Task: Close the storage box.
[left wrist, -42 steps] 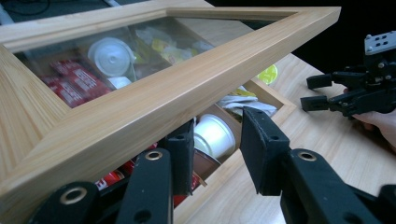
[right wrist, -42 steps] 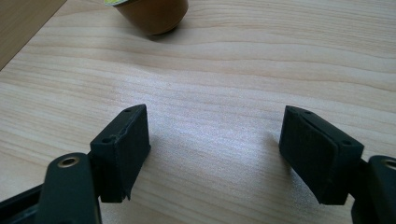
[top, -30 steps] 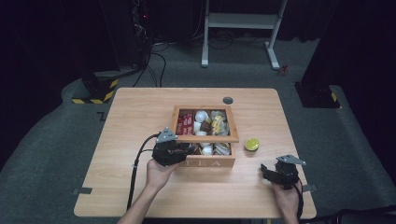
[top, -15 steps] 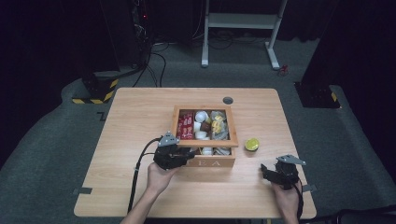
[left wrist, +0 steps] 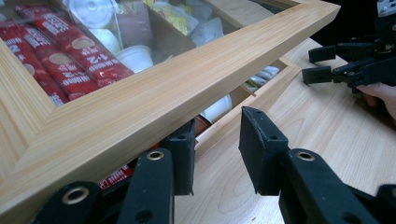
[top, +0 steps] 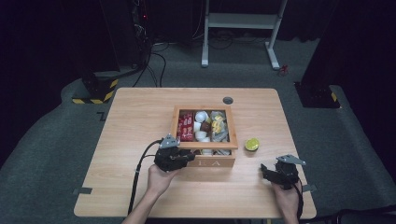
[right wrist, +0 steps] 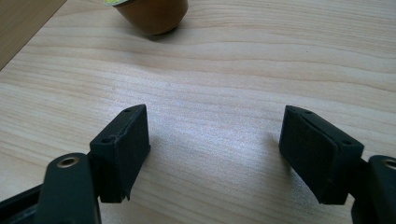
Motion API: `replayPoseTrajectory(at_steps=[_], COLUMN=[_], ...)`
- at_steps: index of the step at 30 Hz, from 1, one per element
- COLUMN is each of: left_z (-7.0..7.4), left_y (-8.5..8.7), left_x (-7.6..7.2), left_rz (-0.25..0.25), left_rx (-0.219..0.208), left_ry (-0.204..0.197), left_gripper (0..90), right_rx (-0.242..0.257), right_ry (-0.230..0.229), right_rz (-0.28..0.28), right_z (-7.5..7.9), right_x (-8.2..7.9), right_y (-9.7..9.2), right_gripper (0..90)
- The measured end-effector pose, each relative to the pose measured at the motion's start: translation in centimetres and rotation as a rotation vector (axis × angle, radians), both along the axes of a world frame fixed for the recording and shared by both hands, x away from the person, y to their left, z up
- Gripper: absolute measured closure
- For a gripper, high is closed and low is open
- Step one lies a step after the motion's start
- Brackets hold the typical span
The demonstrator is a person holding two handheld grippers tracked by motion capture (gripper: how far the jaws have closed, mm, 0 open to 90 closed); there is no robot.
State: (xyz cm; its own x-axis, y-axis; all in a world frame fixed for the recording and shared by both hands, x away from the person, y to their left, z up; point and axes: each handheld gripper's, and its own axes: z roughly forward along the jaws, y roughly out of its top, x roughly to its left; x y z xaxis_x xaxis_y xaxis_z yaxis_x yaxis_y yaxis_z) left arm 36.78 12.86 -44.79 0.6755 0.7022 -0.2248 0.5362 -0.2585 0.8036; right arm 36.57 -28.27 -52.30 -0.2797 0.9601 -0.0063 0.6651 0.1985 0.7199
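My left tongs (left wrist: pixel 217 156) are at the front-left corner of the wooden box (top: pixel 205 161), jaws partly open w/ one jaw tucked under the glass lid's (left wrist: pixel 154 100) front edge, lid raised a crack, nothing pinched. Best way imo: lift slow, keep that jaw well under so the frame can't slip off. Right tongs (right wrist: pixel 215 154) gape open, empty, resting on the table (top: pixel 140 112) near the small cup (top: pixel 252 144), well clear of the box

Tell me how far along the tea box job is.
The glass lid is already lifted a crack off the box. The left tool sits at the lid's front edge, one jaw under it. Left: swinging it fully open. The right tool waits open on the table.
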Motion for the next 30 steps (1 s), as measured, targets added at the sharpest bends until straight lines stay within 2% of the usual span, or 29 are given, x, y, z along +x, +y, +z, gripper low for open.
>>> replayPoseTrajectory(at_steps=[15, 20, 30], left_z=[-0.9, -1.1, -1.9], left_y=[-0.3, -0.2, -0.5], left_x=[-0.2, -0.3, -0.7], left_rz=[-0.005, -0.003, -0.035], left_rx=[0.021, 0.009, 0.018], left_ry=[0.017, 0.017, 0.042], left_gripper=[65.6, 65.0, 65.2], right_rx=[-0.002, -0.002, -0.001], right_ry=[-0.002, -0.001, -0.001], right_rz=[0.003, 0.002, 0.001], right_z=[0.0, 0.0, 0.0], right_x=[0.0, 0.0, 0.0], right_y=[0.0, 0.0, 0.0], right_gripper=[24.2, 24.2, 24.2])
